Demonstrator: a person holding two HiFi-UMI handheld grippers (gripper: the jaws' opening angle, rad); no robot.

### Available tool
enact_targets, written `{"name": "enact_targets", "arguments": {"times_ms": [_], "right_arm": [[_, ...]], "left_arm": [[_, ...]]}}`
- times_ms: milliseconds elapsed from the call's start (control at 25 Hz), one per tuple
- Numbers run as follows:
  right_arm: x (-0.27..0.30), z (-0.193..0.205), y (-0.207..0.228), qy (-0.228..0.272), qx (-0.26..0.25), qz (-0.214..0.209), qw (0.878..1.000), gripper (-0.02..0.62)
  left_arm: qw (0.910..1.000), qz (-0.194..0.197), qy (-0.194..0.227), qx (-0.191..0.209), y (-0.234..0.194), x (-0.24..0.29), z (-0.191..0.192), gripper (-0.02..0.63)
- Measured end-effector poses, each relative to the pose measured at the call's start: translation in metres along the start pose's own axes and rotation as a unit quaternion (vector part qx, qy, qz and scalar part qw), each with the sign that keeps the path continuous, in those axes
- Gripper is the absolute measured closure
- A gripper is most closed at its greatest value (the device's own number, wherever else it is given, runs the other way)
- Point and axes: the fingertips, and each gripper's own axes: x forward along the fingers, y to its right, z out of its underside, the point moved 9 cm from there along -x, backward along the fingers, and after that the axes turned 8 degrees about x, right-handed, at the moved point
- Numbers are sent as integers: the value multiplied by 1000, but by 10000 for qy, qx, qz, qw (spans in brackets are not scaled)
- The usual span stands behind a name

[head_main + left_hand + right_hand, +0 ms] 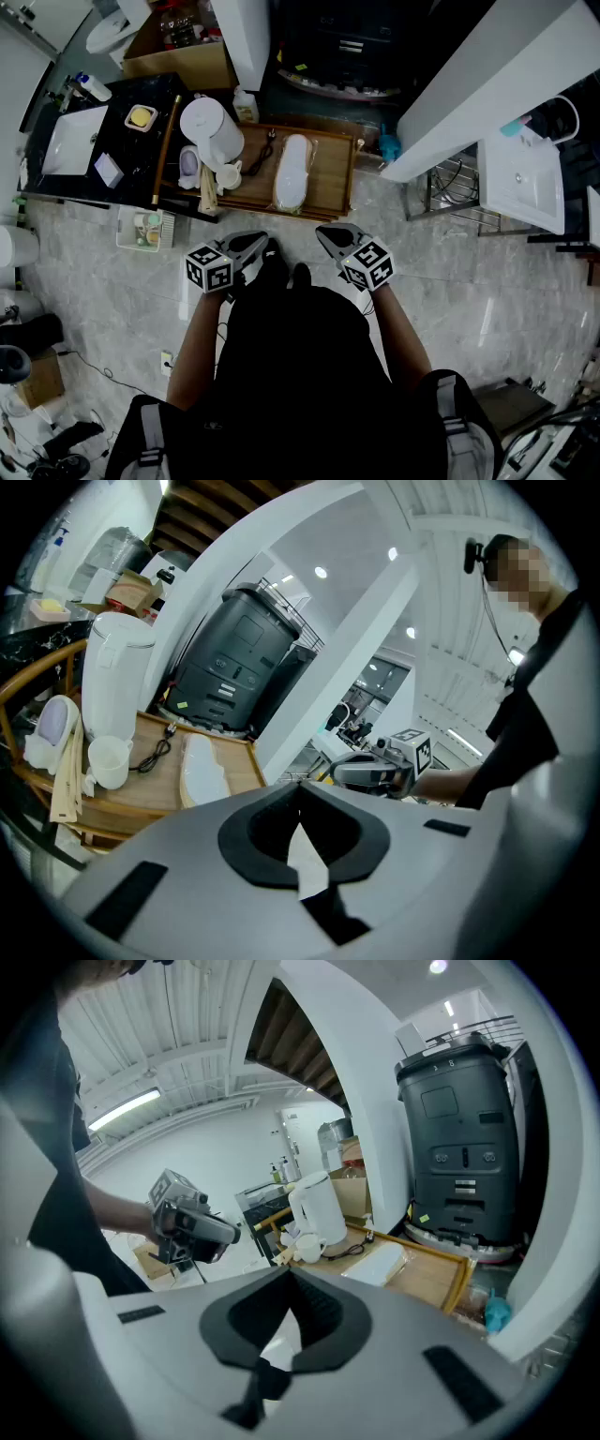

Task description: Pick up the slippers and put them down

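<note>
A pair of white slippers [292, 173] in clear wrap lies on a low wooden tray table [334, 178] ahead of me; the pair also shows as slippers [202, 766] and slippers [377, 1262] in the two gripper views. My left gripper [257, 246] and right gripper [325, 234] hang side by side in front of my body, short of the tray. Both are shut with nothing between the jaws. The left gripper's tips [300, 786] and the right gripper's tips [289, 1272] meet in their own views. Each sees the other: right gripper [370, 772], left gripper [192, 1227].
A white kettle [211, 127] and a cup [228, 175] stand on the tray's left end. A black counter with a sink [75, 141] is at far left, a dark grey machine [234, 667] behind the tray, a white beam [487, 75] and wire rack [452, 192] at right.
</note>
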Motion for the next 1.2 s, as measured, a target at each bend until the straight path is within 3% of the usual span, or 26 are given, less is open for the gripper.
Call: {"name": "enact_targets", "arguments": {"times_ms": [720,960,1200], "right_arm": [[11,-5,2,28,321,-139,9994,588],[21,-6,-1,-55,386,-15,9992,588],[33,-9,-2,-159,254,400,9987,588]], "left_arm": [[10000,1,9,-20,-13,-1,-5,597],[9999,71,-129,49,-22,-3,-7,597],[9995,226,-201,44,-40,-4,-11,597]]}}
